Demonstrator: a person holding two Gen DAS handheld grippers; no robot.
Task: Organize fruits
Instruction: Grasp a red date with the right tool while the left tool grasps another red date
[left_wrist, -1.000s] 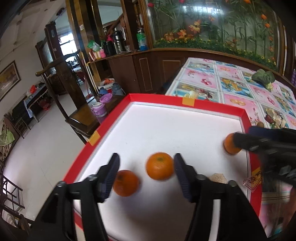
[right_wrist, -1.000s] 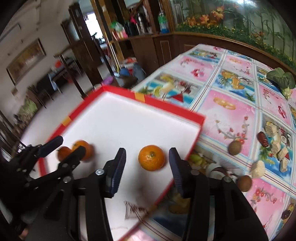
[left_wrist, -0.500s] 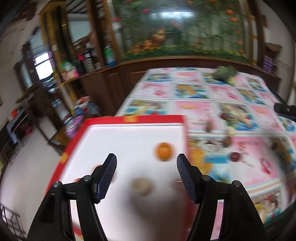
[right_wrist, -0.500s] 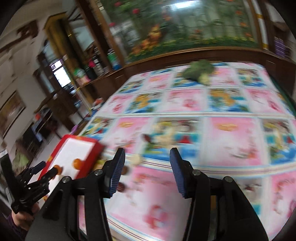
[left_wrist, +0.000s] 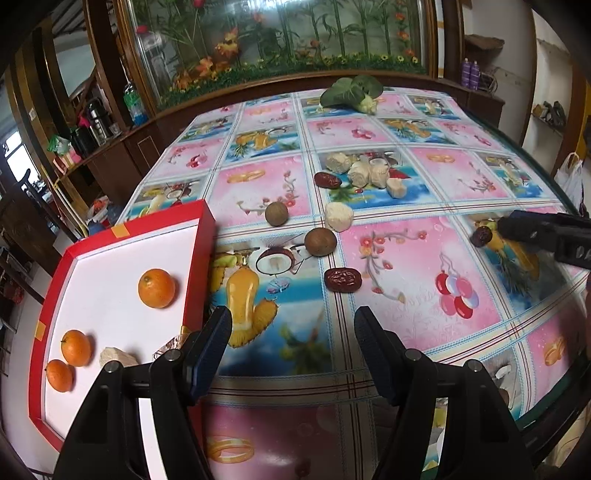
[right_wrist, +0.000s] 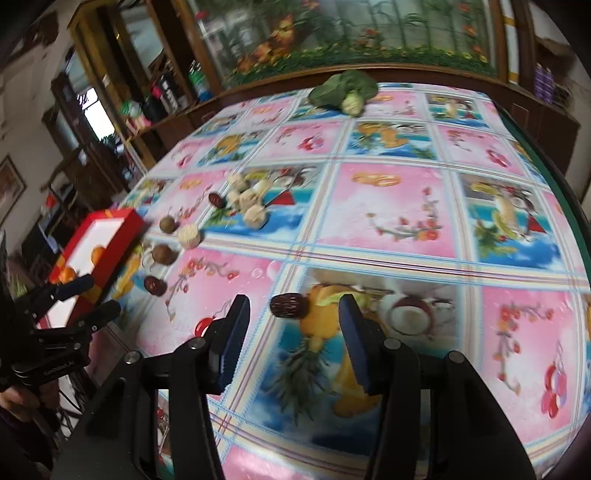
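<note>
Three oranges: sitting in the red tray (left_wrist: 207, 236) already, one big orange (left_wrist: 156, 288) up top and two small ones (left_wrist: 75, 348) near the lower left, plus a pale chunk (left_wrist: 117, 357) beside them.
Left claw (left_wrist: 291, 349): hanging wide open with nothing in it, hovering over the surface (left_wrist: 406, 295) just right of the tray's edge.
Right claw (right_wrist: 291, 341): also gaping empty, and the red date (right_wrist: 289, 305) is lying just ahead of the gap, nearer the left finger.
Step in hand: looks like it's going for that date, I'd guess.
Doing it well: I'd be nudging slightly left to centre it, dropping low since it's flat and small, then closing gently so it isn't skidding on the glossy cloth.
Other fruit: another date (left_wrist: 342, 280), two brown round ones (left_wrist: 320, 241) and pale lumps (left_wrist: 338, 217) lying loose between tray and right claw.
Room: plenty of bare cloth around the date; near surface edge is close under both claws, and the tray wall needs clearing on the way in.
</note>
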